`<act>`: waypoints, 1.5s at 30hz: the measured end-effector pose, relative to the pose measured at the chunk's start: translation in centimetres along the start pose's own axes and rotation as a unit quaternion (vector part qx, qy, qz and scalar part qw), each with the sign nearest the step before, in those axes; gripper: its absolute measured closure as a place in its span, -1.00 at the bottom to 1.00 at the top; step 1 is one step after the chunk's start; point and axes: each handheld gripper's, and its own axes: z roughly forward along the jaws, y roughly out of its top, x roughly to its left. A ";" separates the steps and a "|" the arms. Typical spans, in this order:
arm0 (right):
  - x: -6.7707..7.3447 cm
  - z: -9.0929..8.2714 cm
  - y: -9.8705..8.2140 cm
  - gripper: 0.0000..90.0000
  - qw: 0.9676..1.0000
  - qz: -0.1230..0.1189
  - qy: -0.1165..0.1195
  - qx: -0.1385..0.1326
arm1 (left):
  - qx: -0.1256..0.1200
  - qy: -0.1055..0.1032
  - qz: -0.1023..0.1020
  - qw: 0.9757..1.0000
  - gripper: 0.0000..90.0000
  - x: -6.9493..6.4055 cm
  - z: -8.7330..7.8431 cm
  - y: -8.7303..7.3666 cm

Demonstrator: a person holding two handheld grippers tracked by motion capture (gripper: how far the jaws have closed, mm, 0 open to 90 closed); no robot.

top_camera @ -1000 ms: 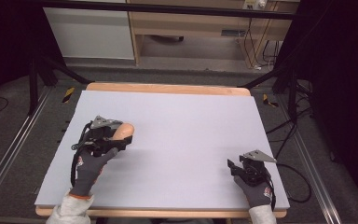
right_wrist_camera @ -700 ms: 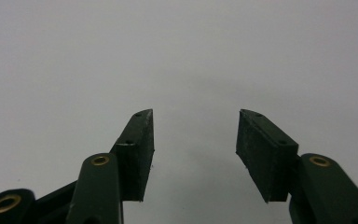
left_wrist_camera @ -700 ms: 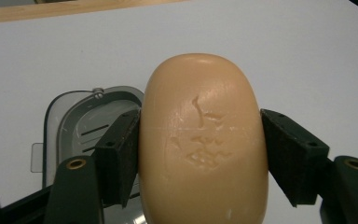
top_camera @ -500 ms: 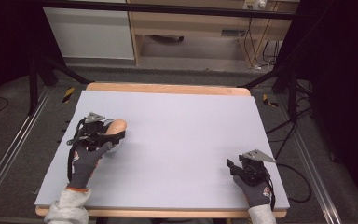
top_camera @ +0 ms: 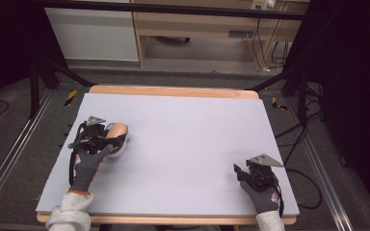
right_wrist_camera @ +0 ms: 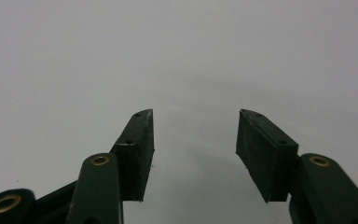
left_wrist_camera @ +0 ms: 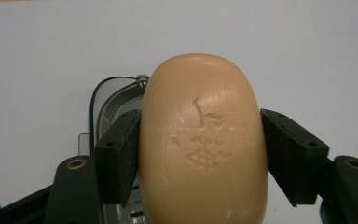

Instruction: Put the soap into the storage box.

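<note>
While my left gripper (left_wrist_camera: 200, 154) clamps the bar of soap (left_wrist_camera: 203, 140) from both sides, its pads pressed flat against the bar's long flanks, the soap's long axis runs straight ahead between the jaws, its rounded nose pointing away from my hand. From the high view the bar (top_camera: 116, 131) sits near the left edge of the table (top_camera: 183, 125), about midway along that edge, with its nose aimed toward the table's middle and slightly toward the far side. Under the soap lies a clear dish (left_wrist_camera: 114, 100) with a thin dark rim; I can see part of its curved wall behind the left jaw and a slotted bit of its floor below the bar, but I cannot tell whether the soap rests in it or hangs just above it. My right gripper (right_wrist_camera: 193, 154) has its jaws spread wide with nothing between them, resting low over bare table near the front right corner (top_camera: 257, 173). Between my two hands the pale surface runs open, as does the stretch from the soap to the wooden far edge (top_camera: 173, 90). Just left of the dish the tabletop ends close by.
</note>
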 end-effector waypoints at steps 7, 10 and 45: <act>0.2 0.0 0.0 0.03 1.000 0.004 0.001 0.002 | 0.004 0.008 -0.006 1.000 -0.29 0.5 0.4 -0.3; 0.2 0.0 0.0 0.03 1.000 0.004 0.003 0.003 | 0.006 0.009 -0.008 1.000 -0.29 0.7 0.5 -0.4; 0.4 0.2 0.0 0.02 1.000 -0.007 0.001 0.002 | 0.013 0.023 -0.012 1.000 -0.33 1.2 1.3 -1.1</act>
